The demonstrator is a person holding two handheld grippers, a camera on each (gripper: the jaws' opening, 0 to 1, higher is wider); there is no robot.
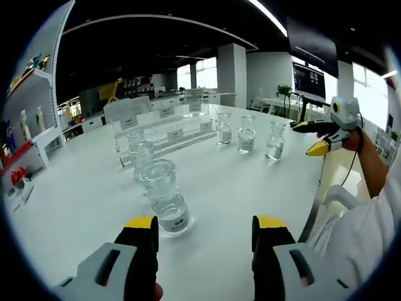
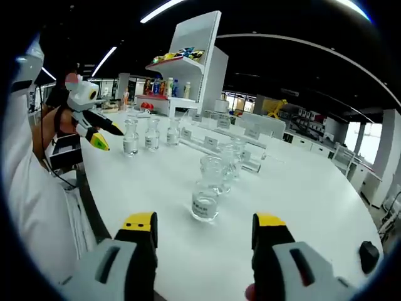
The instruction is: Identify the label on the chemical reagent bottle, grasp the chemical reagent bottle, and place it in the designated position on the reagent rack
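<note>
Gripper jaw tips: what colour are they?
Yellow tips on black jaws, clearest in the left gripper view on the left gripper.

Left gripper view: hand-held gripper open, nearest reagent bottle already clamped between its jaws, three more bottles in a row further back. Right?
Not clamped. In the left gripper view the left hand-held gripper is open, but the nearest reagent bottle stands on the white table ahead of the jaws, untouched. The three bottles further back are as stated.

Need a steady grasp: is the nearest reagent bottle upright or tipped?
Upright: the nearest reagent bottle stands on its base on the white table, mouth upward.
</note>
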